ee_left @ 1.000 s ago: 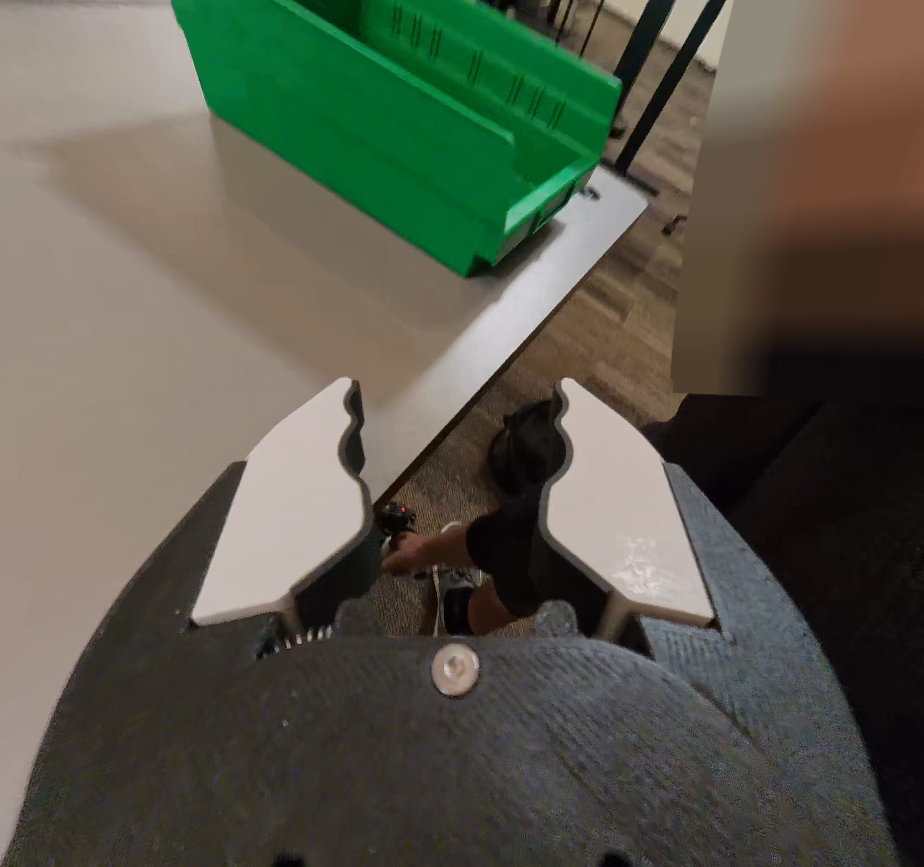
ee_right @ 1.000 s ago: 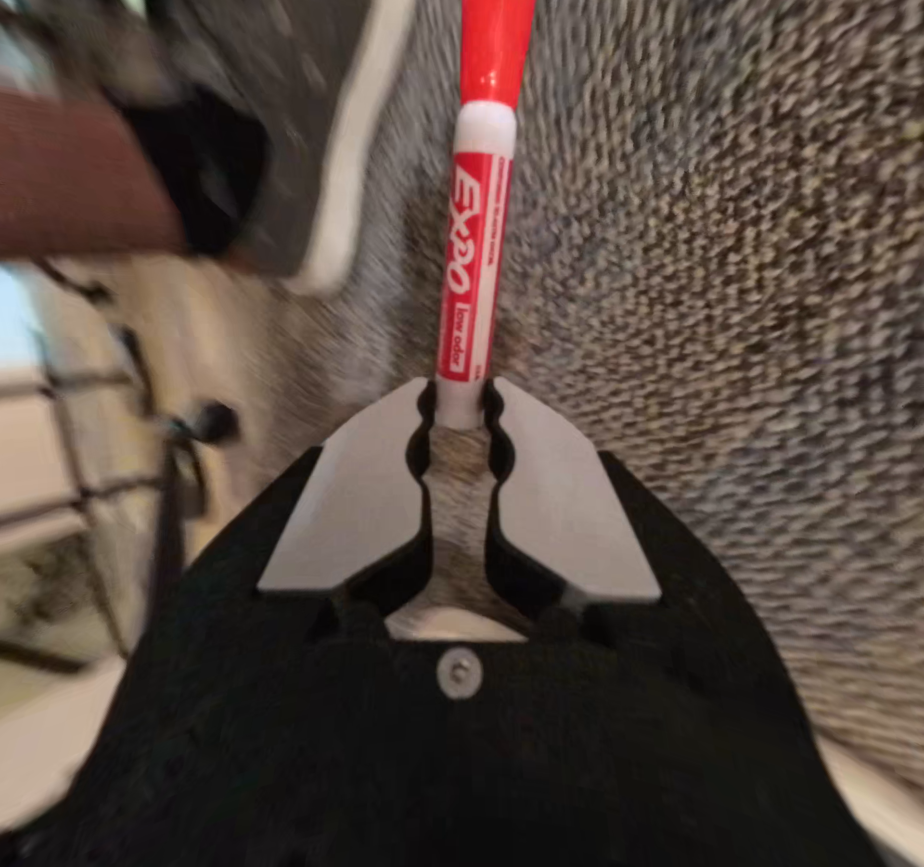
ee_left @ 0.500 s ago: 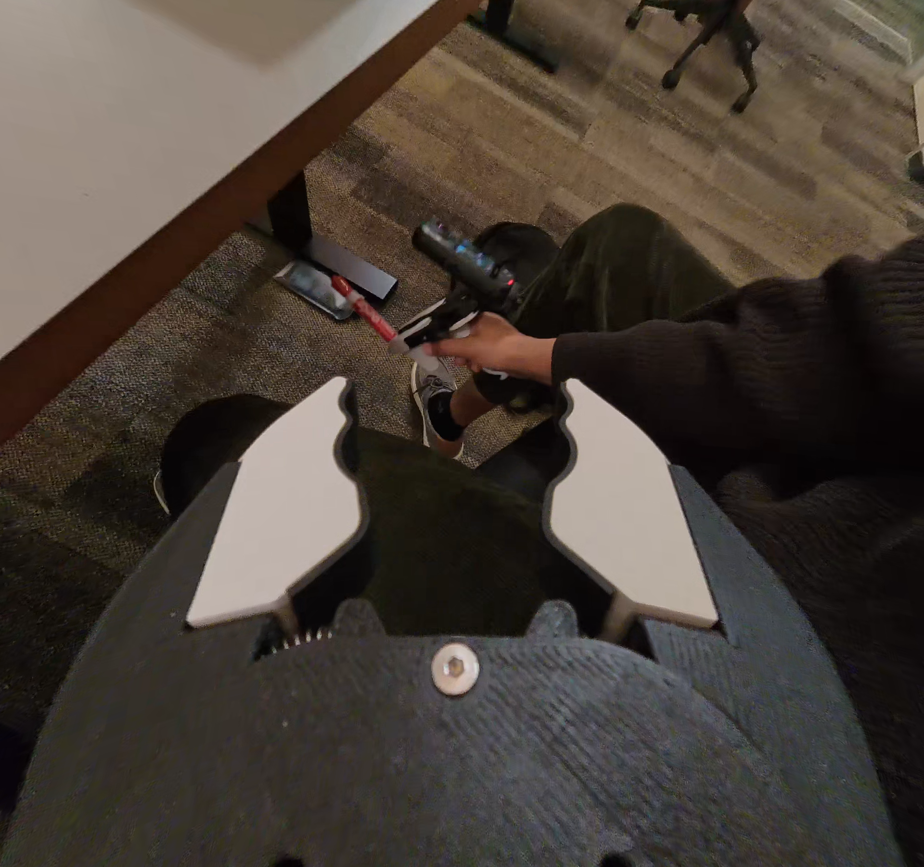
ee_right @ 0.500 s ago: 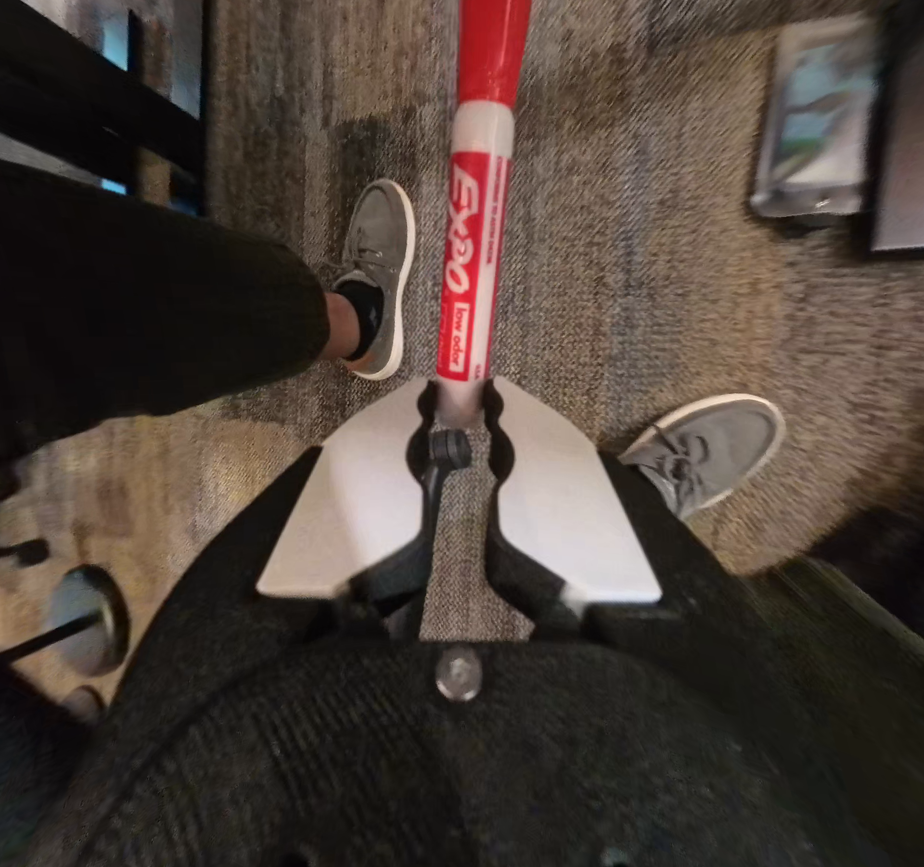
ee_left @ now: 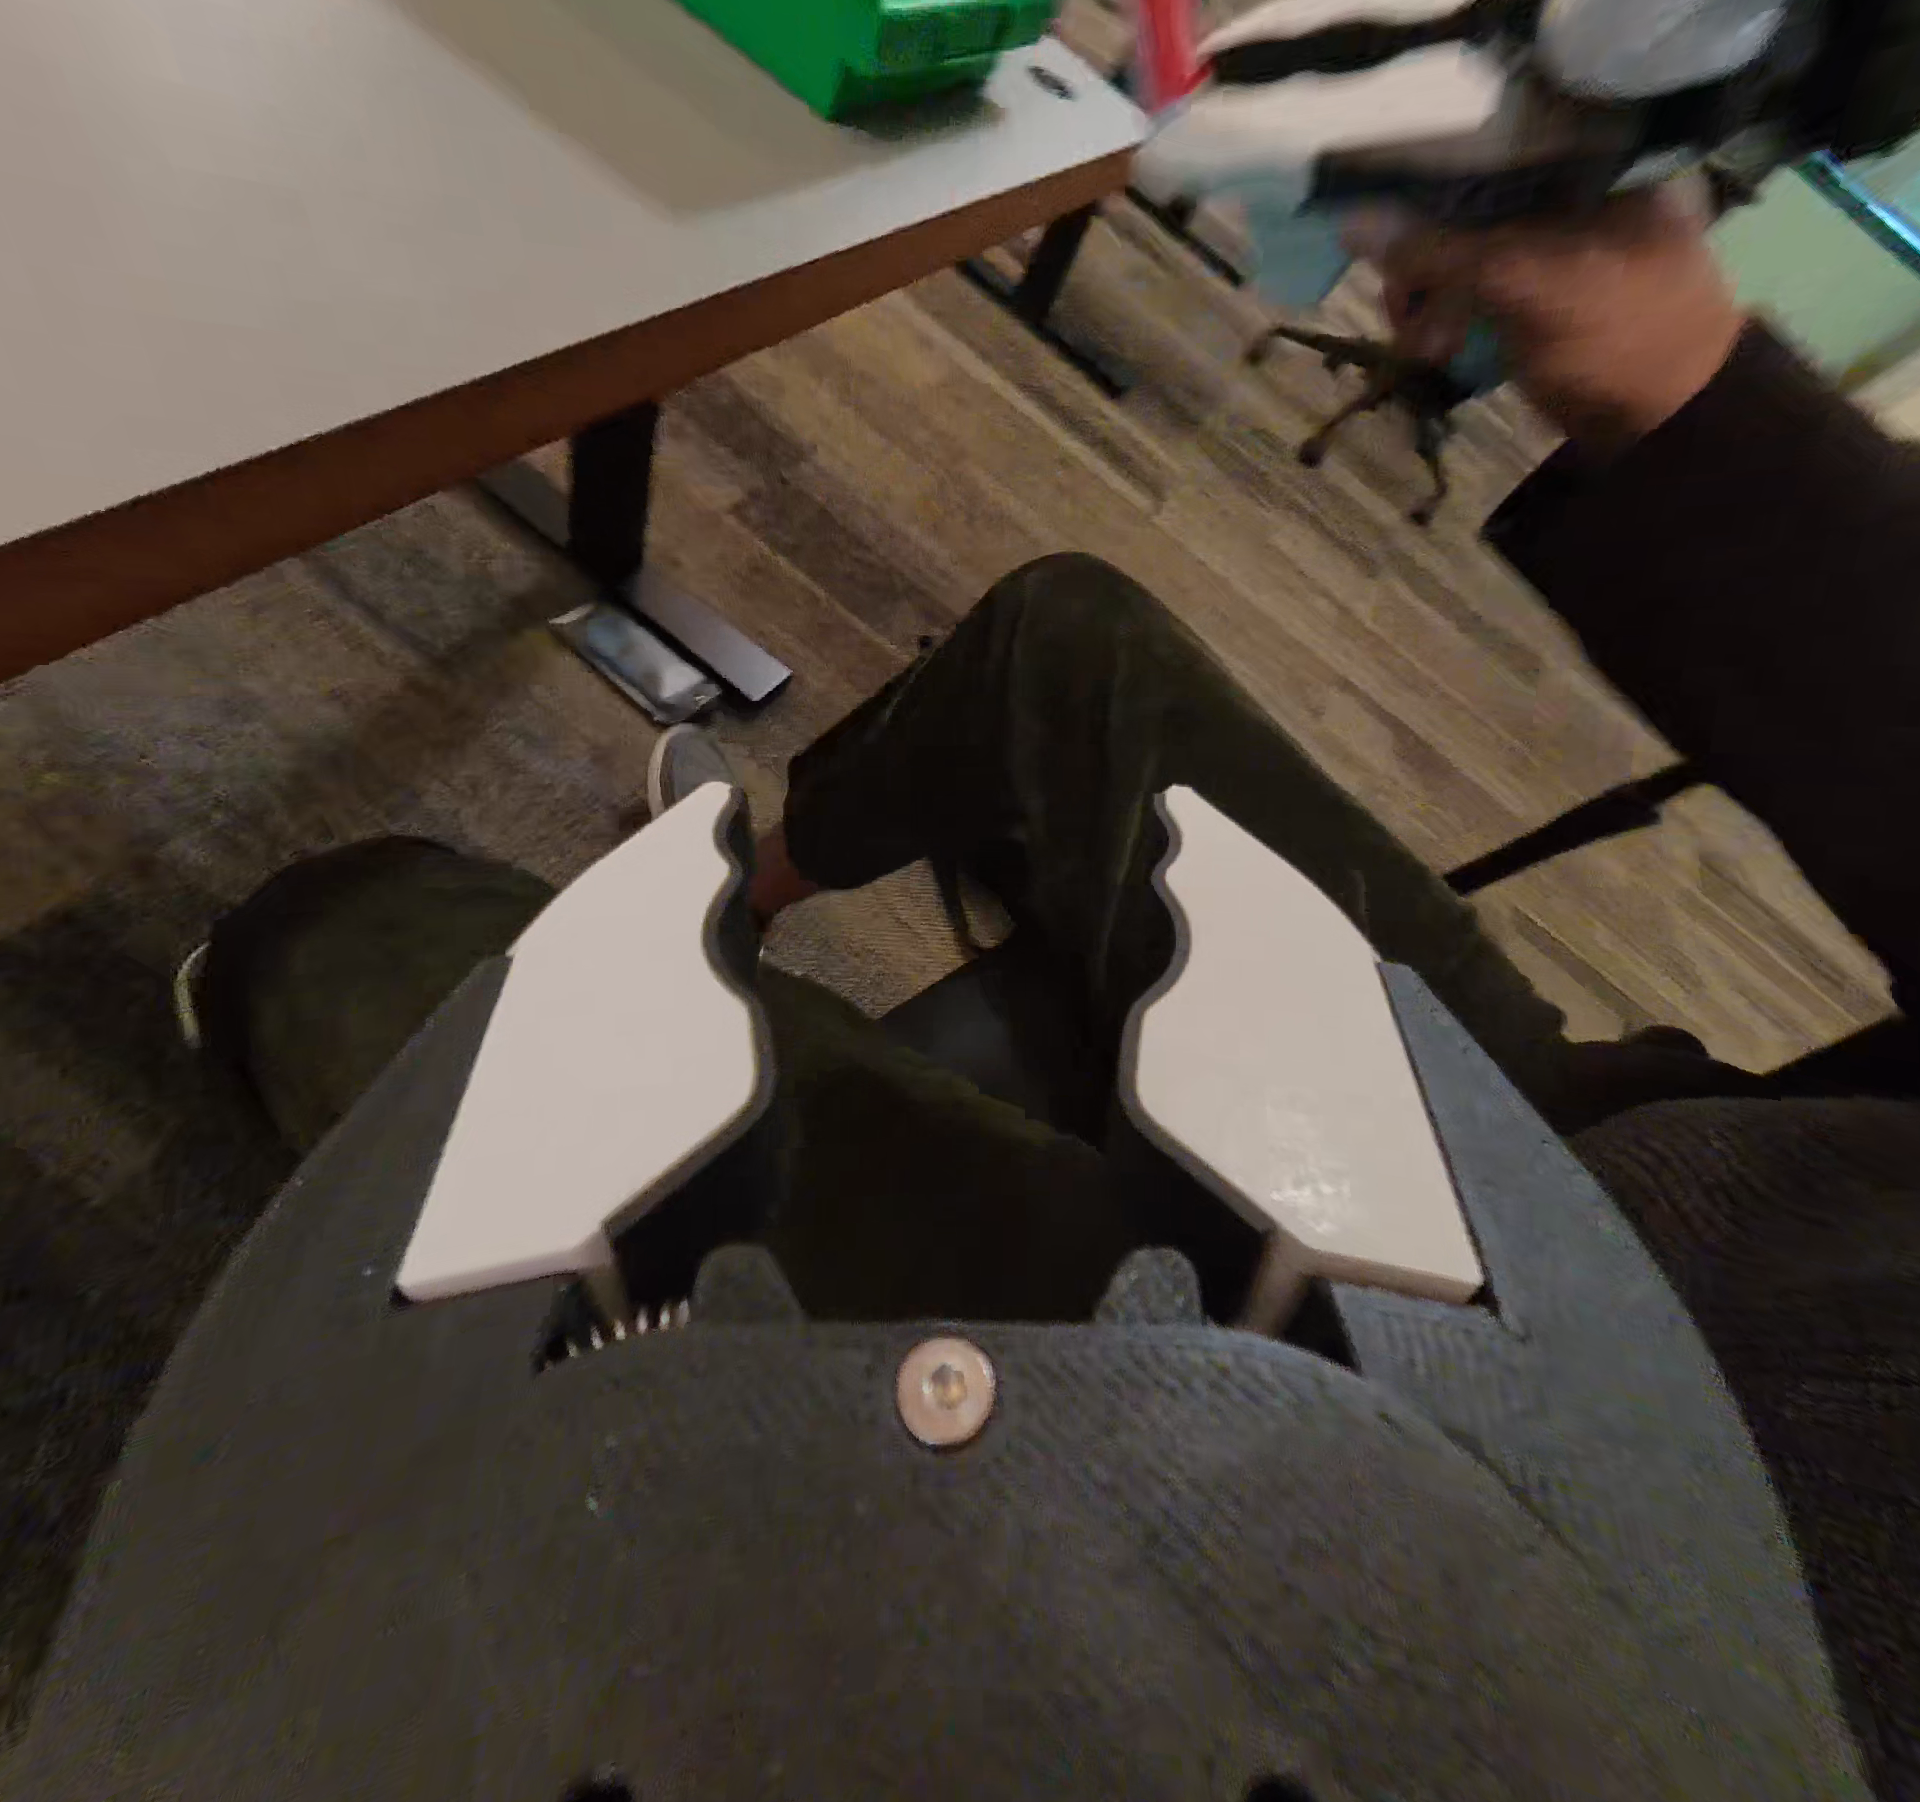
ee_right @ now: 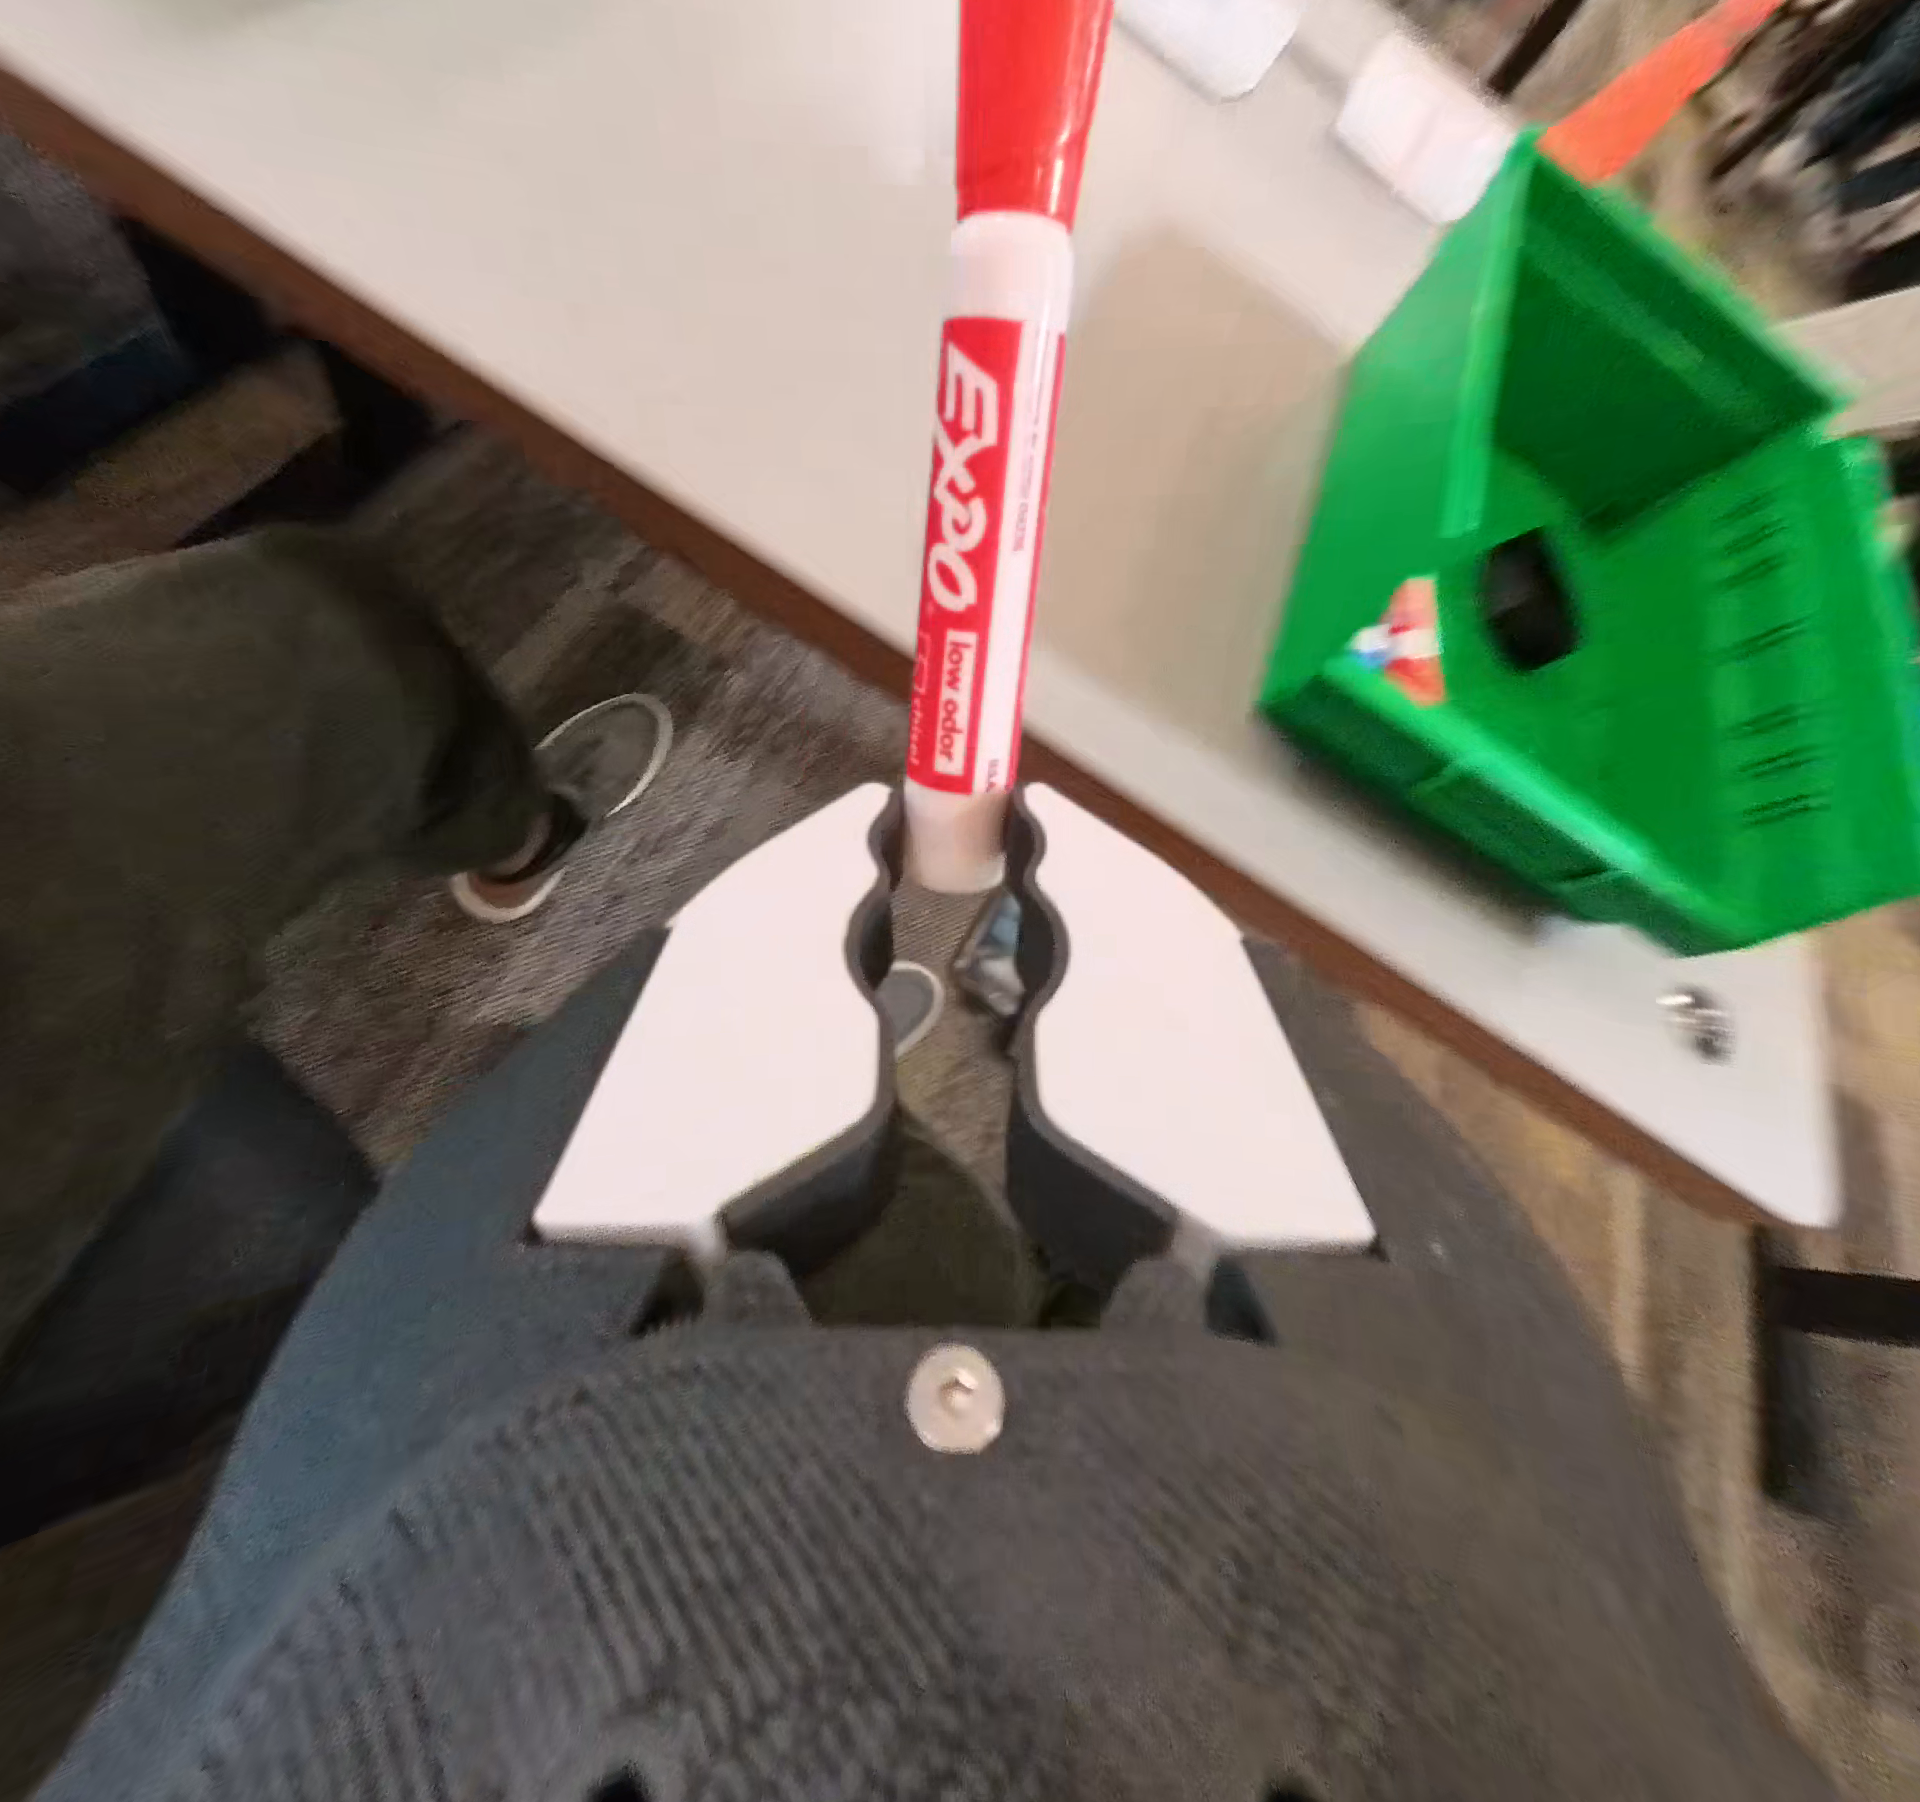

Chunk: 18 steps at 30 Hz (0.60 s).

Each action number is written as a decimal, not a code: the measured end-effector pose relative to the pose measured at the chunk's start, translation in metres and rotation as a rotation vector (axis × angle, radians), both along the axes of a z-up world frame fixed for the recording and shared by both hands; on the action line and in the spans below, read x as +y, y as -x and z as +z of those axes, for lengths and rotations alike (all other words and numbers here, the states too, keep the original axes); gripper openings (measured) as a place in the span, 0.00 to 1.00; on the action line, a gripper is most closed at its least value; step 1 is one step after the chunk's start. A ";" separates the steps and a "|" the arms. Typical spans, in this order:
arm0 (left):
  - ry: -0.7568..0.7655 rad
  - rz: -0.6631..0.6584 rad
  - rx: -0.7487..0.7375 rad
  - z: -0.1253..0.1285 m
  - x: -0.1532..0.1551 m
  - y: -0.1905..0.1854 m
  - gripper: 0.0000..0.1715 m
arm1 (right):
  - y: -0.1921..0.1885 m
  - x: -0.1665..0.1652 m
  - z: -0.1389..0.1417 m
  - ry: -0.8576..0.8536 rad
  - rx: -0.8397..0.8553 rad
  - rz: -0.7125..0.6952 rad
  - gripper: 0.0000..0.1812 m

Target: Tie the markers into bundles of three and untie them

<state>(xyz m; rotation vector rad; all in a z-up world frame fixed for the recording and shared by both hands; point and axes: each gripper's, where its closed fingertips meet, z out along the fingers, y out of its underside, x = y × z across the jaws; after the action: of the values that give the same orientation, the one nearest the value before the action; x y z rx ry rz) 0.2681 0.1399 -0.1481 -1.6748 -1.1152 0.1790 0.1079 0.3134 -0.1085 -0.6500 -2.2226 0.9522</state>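
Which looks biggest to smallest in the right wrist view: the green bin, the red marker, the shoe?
1. Green bin
2. Red marker, though nearness to the camera inflates it
3. Shoe, partly hidden by the trouser leg

The right gripper point(ee_right: 956, 853) clamped the white tail of a red marker point(ee_right: 997, 464), capped, its cap pointing up toward the top centre of the frame. A green bin point(ee_right: 1621, 630) sat on the table point(ee_right: 623, 225) at the right of the frame. The left gripper point(ee_left: 951, 905) hung empty, jaws apart, over a dark trouser leg point(ee_left: 1049, 713) in mid-frame.
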 end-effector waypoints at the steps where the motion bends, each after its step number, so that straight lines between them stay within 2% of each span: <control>1: 0.005 0.048 -0.015 -0.002 -0.010 -0.001 0.42 | 0.016 0.012 0.016 0.008 0.032 -0.024 0.11; 4: 0.011 0.197 -0.039 -0.011 -0.036 -0.004 0.42 | 0.082 0.057 0.054 0.033 0.100 -0.124 0.11; 6: 0.082 0.277 -0.043 -0.021 -0.053 -0.003 0.42 | 0.141 0.087 0.054 0.020 0.043 -0.197 0.11; 9: 0.186 0.384 -0.054 -0.039 -0.071 0.013 0.42 | 0.234 0.128 0.014 -0.112 -0.125 -0.320 0.11; 12: 0.215 0.401 -0.058 -0.052 -0.070 0.047 0.42 | 0.299 0.133 -0.011 -0.130 -0.246 -0.377 0.11; 16: 0.282 0.328 -0.095 -0.070 -0.072 0.086 0.42 | 0.332 0.138 -0.061 -0.327 -0.465 -0.435 0.11; 18: 0.326 0.277 -0.059 -0.066 -0.076 0.106 0.41 | 0.334 0.139 -0.077 -0.394 -0.536 -0.451 0.11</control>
<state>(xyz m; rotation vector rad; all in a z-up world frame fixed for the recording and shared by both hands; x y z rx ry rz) 0.1623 0.0635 -0.2143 -1.8108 -1.4201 0.5145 -0.2257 0.4527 -0.1859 -1.2499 -2.4455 0.1056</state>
